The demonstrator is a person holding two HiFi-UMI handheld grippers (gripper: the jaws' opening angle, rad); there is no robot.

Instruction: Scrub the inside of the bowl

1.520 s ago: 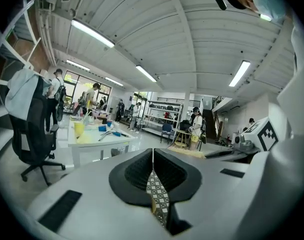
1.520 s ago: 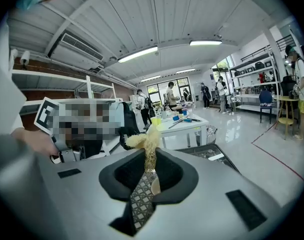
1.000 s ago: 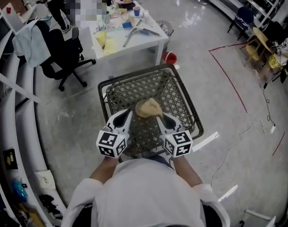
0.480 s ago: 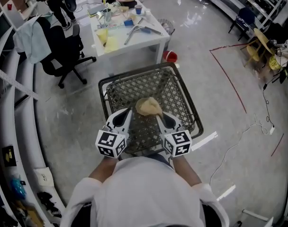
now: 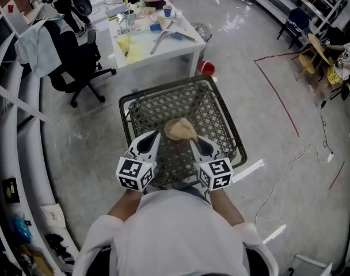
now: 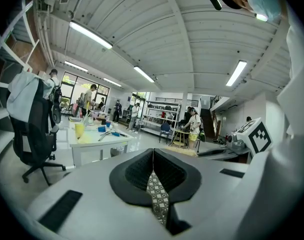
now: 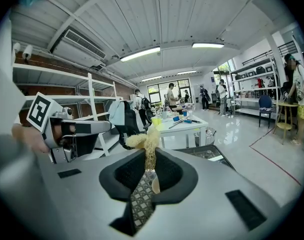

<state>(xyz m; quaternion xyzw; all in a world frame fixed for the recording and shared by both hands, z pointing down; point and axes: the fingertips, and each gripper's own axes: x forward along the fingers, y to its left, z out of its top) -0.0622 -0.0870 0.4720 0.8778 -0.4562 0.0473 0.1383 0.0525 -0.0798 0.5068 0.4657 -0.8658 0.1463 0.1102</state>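
In the head view both grippers hover side by side over a dark wire-mesh basket (image 5: 220, 115). My right gripper (image 5: 191, 140) is shut on a tan, fibrous scrubber (image 5: 181, 130), which sticks out past its tips. In the right gripper view the scrubber (image 7: 144, 140) shows as a yellowish tuft clamped between the jaws of the right gripper (image 7: 149, 160). My left gripper (image 5: 155, 134) is shut, and in the left gripper view the jaws of the left gripper (image 6: 153, 159) meet with nothing between them. No bowl shows in any view.
A white table (image 5: 181, 49) cluttered with cups and tools stands beyond the basket. A black office chair (image 5: 77, 62) with a cloth over it is at the left, and a red object (image 5: 205, 69) lies by the table leg. Red floor tape (image 5: 277, 91) and a cable (image 5: 313, 154) run at the right.
Both grippers and the scrubber stay where they were. Only the people at the far table have shifted.
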